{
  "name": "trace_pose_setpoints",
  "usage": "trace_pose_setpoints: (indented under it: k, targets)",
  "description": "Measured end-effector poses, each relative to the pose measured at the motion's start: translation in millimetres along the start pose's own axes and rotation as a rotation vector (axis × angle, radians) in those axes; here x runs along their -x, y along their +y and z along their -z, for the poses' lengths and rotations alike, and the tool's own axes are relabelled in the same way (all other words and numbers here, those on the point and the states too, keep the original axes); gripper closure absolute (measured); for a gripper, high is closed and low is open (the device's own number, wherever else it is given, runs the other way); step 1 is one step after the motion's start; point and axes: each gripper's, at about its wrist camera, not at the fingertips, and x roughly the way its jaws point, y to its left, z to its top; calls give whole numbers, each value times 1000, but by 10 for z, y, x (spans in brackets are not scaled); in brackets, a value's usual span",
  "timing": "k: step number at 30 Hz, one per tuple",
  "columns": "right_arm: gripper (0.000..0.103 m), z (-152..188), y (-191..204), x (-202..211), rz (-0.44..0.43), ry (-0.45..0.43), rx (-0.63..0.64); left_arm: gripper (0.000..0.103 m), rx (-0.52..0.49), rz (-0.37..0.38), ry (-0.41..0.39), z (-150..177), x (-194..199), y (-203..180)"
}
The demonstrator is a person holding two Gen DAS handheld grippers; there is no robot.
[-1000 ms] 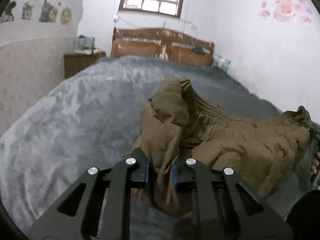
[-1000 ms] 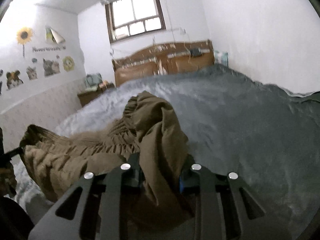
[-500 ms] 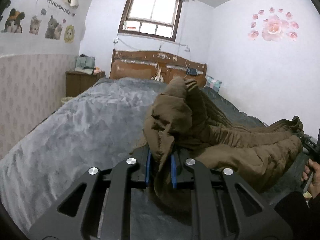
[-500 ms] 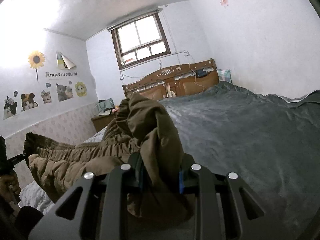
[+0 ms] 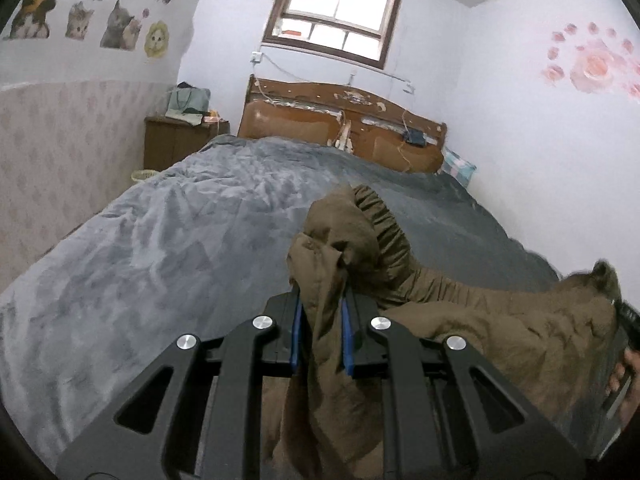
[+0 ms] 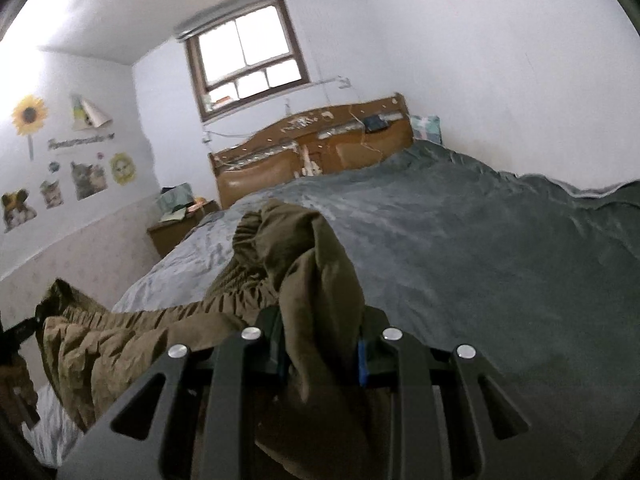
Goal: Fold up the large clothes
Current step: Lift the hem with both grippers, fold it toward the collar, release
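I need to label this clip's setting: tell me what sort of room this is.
Almost certainly a home bedroom: a large bed with a grey blanket and a worn wooden headboard, a bedside cabinet beside it, and cat stickers on the wall. Both grippers hold a brown garment over the bed.

Matt olive cloth garment (image 5: 472, 320); plush grey blanket (image 5: 160, 248); worn glossy wooden headboard (image 5: 340, 128).

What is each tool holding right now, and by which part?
Both grip the brown padded garment: the left tool and the right tool each clamp a bunched end of it, near the gathered edge.
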Motion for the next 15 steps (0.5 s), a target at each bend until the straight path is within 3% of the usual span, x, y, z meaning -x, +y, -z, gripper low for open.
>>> trace_pose_setpoints:
  k: [2, 6, 11, 15]
  targets:
    - [79, -83, -29, -292, 20, 16, -43, 89, 50, 4, 7, -112, -297, 38]
    - [78, -165, -84, -782, 56, 37, -70, 89, 52, -13, 16, -188, -751, 22]
    - [77, 5, -151, -1466, 133, 81, -66, 89, 40, -103, 45, 23, -1283, 87]
    - [73, 217, -187, -1981, 163, 154, -56, 89, 1, -197, 134, 270, -1764, 186]
